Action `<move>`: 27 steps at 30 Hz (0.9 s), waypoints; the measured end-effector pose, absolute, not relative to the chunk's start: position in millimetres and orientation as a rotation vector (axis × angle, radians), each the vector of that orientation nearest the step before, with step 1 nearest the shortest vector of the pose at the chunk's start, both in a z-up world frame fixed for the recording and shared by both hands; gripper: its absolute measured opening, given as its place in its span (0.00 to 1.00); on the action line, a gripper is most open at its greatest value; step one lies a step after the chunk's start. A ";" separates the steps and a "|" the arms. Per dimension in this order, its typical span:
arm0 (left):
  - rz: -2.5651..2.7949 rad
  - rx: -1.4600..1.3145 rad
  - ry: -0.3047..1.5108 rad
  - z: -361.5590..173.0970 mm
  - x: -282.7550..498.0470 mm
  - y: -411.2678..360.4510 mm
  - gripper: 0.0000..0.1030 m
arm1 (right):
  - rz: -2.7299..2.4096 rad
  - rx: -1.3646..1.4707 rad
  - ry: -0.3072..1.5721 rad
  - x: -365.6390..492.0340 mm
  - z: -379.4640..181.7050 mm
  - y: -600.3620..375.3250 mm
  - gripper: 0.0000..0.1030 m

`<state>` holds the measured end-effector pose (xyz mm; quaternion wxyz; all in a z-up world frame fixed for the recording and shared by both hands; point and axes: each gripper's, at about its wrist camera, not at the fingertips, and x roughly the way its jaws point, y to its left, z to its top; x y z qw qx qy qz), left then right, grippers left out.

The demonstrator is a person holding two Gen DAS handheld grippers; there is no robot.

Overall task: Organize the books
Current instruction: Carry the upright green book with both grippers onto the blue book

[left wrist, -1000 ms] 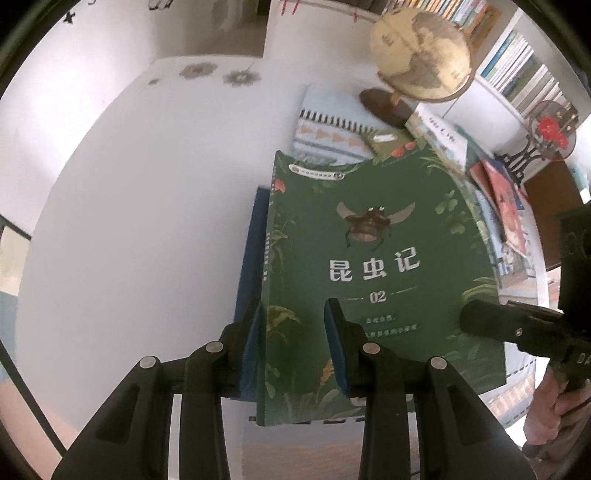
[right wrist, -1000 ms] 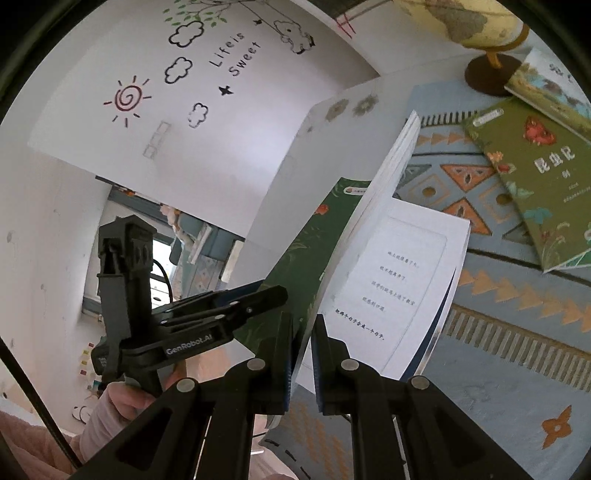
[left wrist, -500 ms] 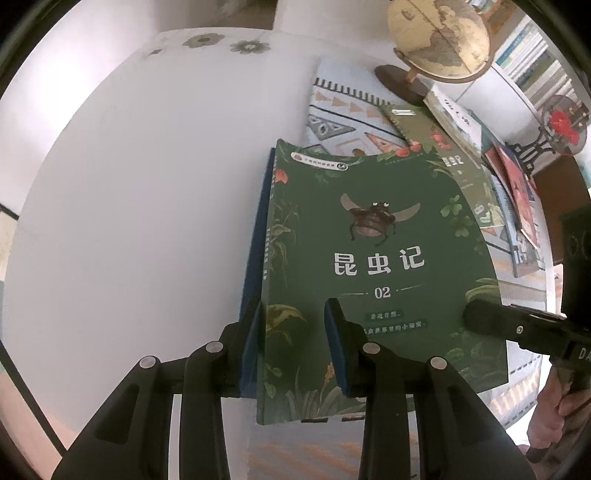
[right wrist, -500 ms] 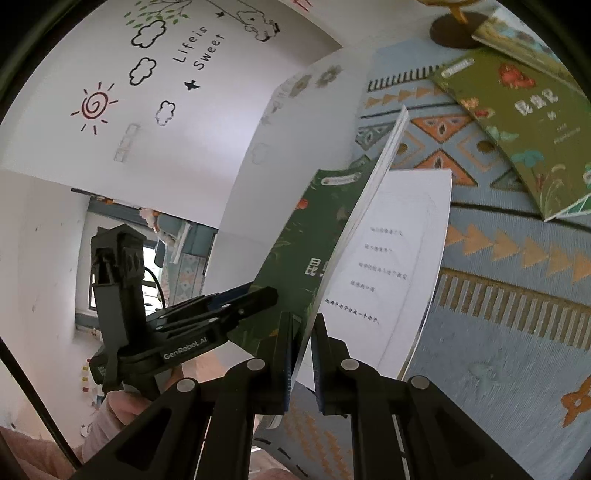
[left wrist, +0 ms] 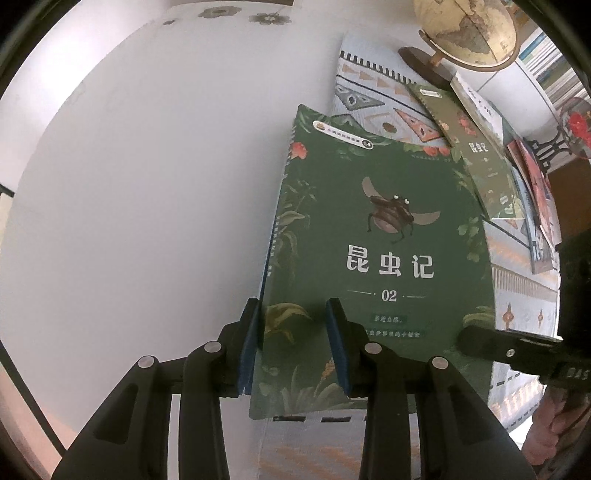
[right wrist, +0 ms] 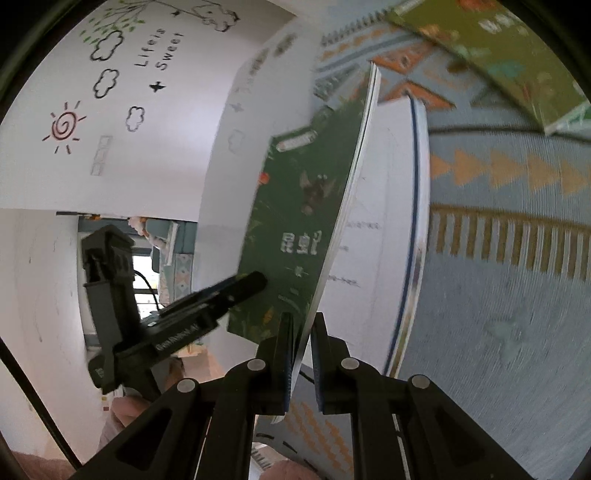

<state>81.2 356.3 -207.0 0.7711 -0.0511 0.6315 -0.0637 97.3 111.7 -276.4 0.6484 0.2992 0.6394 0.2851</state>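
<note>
Both grippers sank toward the rug (left wrist: 373, 85), left gripper (left wrist: 295, 347) and right gripper (right wrist: 301, 356) clamped on the green book (left wrist: 380, 236), right view blurred, its inner pages half hidden

The globe (left wrist: 469, 33) is cut off by the frame's top edge, and the lighter green book (right wrist: 491, 55) is motion-blurred.

beetle book (left wrist: 376, 236) on mat (left wrist: 365, 92) | globe (left wrist: 465, 33) behind | second book (left wrist: 476, 155) right
</note>
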 end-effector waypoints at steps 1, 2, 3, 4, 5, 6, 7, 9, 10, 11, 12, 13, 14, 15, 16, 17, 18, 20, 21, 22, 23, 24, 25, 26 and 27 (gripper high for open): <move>-0.139 -0.111 1.374 -208.6 81.0 356.9 0.31 | 0.637 0.679 1.465 97.0 -280.2 111.1 0.09; -0.140 -0.111 1.376 -209.9 81.5 356.5 0.31 | 0.628 0.680 1.469 97.0 -282.2 110.8 0.09; -0.140 -0.111 1.379 -211.4 81.9 356.2 0.31 | 0.621 0.679 1.472 97.0 -284.4 110.1 0.08; -0.137 -0.106 1.383 -212.9 82.2 355.6 0.31 | 0.617 0.671 1.477 97.6 -286.1 110.1 0.08; -0.135 -0.095 1.386 -214.2 82.2 354.5 0.31 | 0.611 0.665 1.482 97.3 -287.7 109.9 0.08; -0.136 -0.081 1.389 -215.1 82.1 353.1 0.34 | 0.604 0.662 1.488 97.6 -289.1 109.9 0.08; -0.139 -0.069 1.389 -215.5 81.9 352.0 0.35 | 0.599 0.662 1.492 97.5 -288.9 111.6 0.08; -0.133 -0.051 1.384 -214.9 82.9 350.8 0.36 | 0.581 0.666 1.500 96.9 -289.8 111.5 0.09; -0.130 -0.052 1.385 -214.8 83.8 351.1 0.36 | 0.571 0.669 1.504 96.9 -290.3 110.9 0.09; -0.128 -0.057 1.389 -215.1 85.1 351.4 0.37 | 0.562 0.666 1.508 96.8 -290.6 110.8 0.09; -0.125 -0.060 1.393 -215.5 85.9 351.7 0.37 | 0.556 0.662 1.510 95.1 -290.7 110.4 0.11; -0.123 -0.057 1.394 -215.6 86.5 351.0 0.37 | 0.545 0.652 1.515 95.2 -290.4 110.1 0.13; -0.117 -0.047 1.392 -215.4 86.7 350.0 0.37 | 0.536 0.641 1.518 97.5 -288.7 112.2 0.13; -0.108 -0.033 1.388 -214.7 87.0 348.8 0.37 | 0.530 0.633 1.519 97.8 -288.4 111.8 0.13; -0.100 -0.023 1.385 -214.3 87.0 347.1 0.37 | 0.524 0.628 1.523 98.4 -288.8 110.7 0.14; -0.092 -0.009 1.383 -213.7 87.5 345.4 0.37 | 0.513 0.623 1.529 98.9 -289.8 109.1 0.14; -0.085 0.003 1.382 -213.3 87.9 344.0 0.37 | 0.502 0.620 1.534 99.2 -291.0 106.5 0.14; -0.072 0.025 1.377 -211.7 89.0 341.0 0.37 | 0.488 0.638 1.537 100.2 -293.4 99.1 0.14; -0.069 0.028 1.374 -210.8 90.0 340.0 0.37 | 0.476 0.649 1.536 99.4 -294.2 94.3 0.14; -0.068 0.028 1.372 -210.4 90.7 339.5 0.37 | 0.467 0.660 1.535 99.6 -293.6 90.9 0.14; -0.066 0.025 1.373 -210.7 91.6 338.8 0.38 | 0.467 0.667 1.535 99.5 -293.1 90.1 0.14; -0.063 0.023 1.376 -211.6 92.4 338.5 0.38 | 0.476 0.667 1.536 99.5 -293.7 89.2 0.14; -0.057 0.022 1.380 -213.1 93.3 338.5 0.38 | 0.480 0.651 1.538 100.0 -293.0 91.1 0.14; -0.047 0.020 1.384 -214.7 94.7 338.6 0.38 | 0.478 0.638 1.537 100.5 -292.6 93.6 0.14; -0.036 0.016 1.388 -215.9 96.1 338.9 0.38 | 0.480 0.636 1.536 100.8 -292.4 96.4 0.16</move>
